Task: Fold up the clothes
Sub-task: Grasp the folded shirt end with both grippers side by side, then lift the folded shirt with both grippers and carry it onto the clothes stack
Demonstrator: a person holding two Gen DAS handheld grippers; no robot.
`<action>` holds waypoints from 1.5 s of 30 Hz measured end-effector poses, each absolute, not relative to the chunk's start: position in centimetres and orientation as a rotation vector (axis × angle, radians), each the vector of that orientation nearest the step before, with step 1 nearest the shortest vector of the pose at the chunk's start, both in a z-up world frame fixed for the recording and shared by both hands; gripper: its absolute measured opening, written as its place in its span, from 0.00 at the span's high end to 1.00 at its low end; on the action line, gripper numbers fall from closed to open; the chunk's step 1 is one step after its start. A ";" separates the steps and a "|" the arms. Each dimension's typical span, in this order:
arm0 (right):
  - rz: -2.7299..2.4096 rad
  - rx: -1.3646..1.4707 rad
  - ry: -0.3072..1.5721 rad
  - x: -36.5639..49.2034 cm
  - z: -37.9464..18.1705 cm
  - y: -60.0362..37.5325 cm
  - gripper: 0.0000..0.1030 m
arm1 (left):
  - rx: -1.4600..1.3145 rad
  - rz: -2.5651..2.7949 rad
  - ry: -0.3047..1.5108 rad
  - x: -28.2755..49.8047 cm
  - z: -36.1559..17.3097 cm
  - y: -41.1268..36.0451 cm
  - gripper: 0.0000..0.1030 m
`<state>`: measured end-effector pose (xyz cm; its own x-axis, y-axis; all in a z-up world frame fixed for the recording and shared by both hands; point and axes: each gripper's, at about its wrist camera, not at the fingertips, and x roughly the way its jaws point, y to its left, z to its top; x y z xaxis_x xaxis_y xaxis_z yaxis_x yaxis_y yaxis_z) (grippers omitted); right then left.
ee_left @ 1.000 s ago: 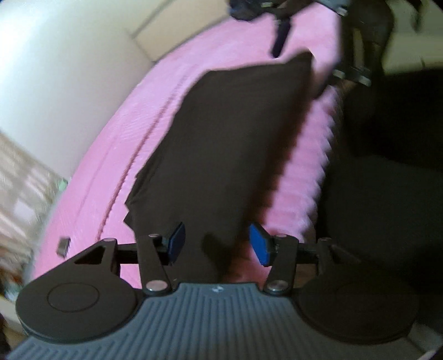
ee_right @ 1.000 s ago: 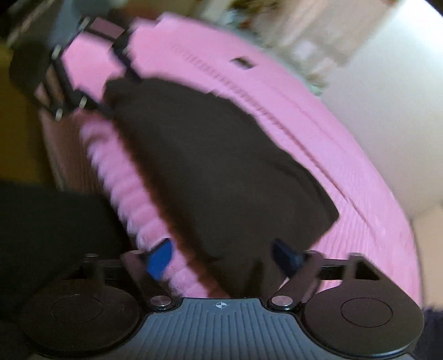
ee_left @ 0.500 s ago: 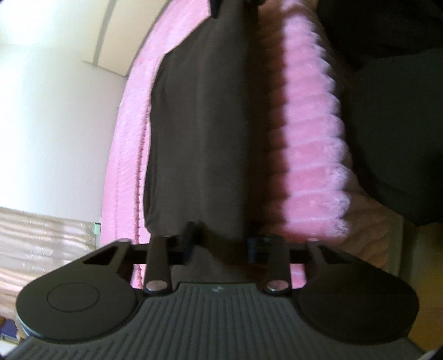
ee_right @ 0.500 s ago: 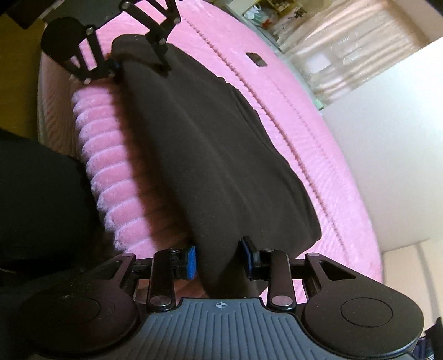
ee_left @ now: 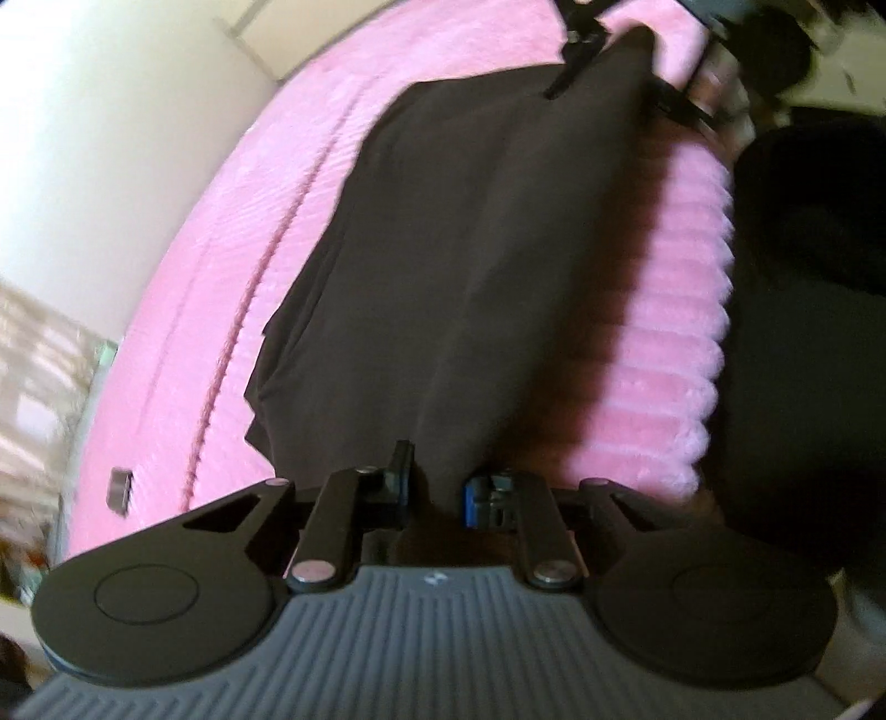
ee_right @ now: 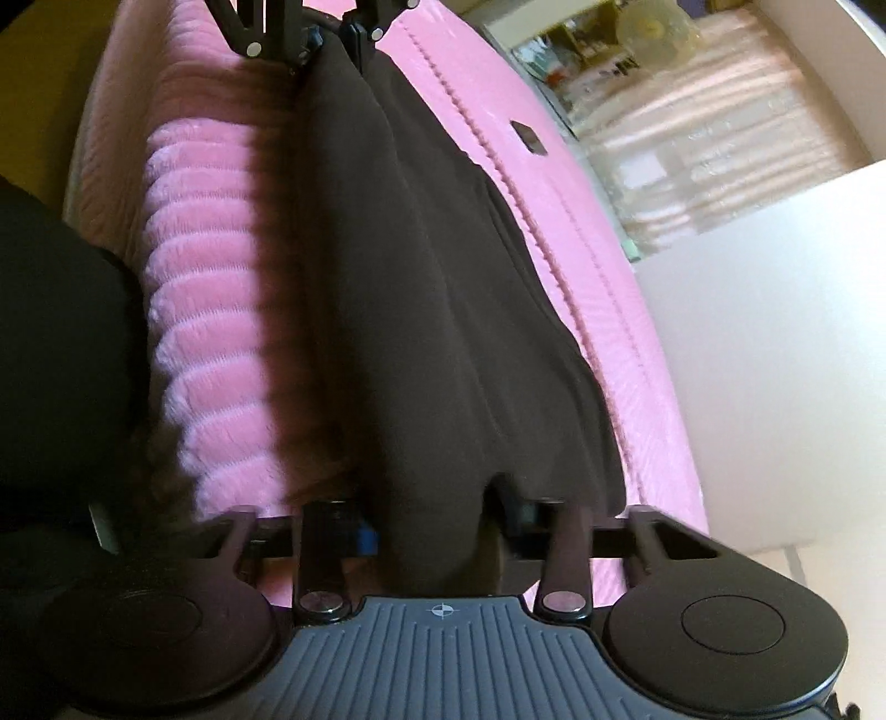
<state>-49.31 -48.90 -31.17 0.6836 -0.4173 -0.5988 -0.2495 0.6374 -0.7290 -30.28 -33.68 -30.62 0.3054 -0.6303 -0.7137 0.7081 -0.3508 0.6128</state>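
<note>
both grippers pinch the near edge of the dark garment on the pink bed

left wrist view: our left gripper (ee_left: 437, 487) has just been closing and now clamps the garment (ee_left: 470, 249), which lies flat on the blanket (ee_left: 681, 343); our right gripper (ee_left: 609, 61) bites the far corner. right wrist view: our right gripper (ee_right: 437, 526) has just been closing too, cloth bunched between narrow jaws, the garment (ee_right: 421, 288) stretching towards our left gripper (ee_right: 326, 33). it looks light, soft and limp, so we judge corners the best hold.
</note>
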 end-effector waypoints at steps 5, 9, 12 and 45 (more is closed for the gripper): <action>0.007 -0.751 0.873 -48.9 -28.8 -51.6 0.81 | 1.612 -1.380 -0.072 -31.6 -32.7 -33.8 0.82; 0.075 -0.675 0.931 -47.4 -24.3 -53.2 0.82 | 1.681 -1.433 0.036 -31.0 -30.3 -36.1 0.88; 0.069 -0.630 0.979 -45.9 -18.7 -54.6 0.82 | 1.654 -1.479 0.108 -30.0 -24.4 -38.4 0.89; -0.825 -0.616 0.911 -73.6 28.8 -99.5 0.82 | 1.067 -1.835 -0.620 -60.7 21.0 -89.5 0.89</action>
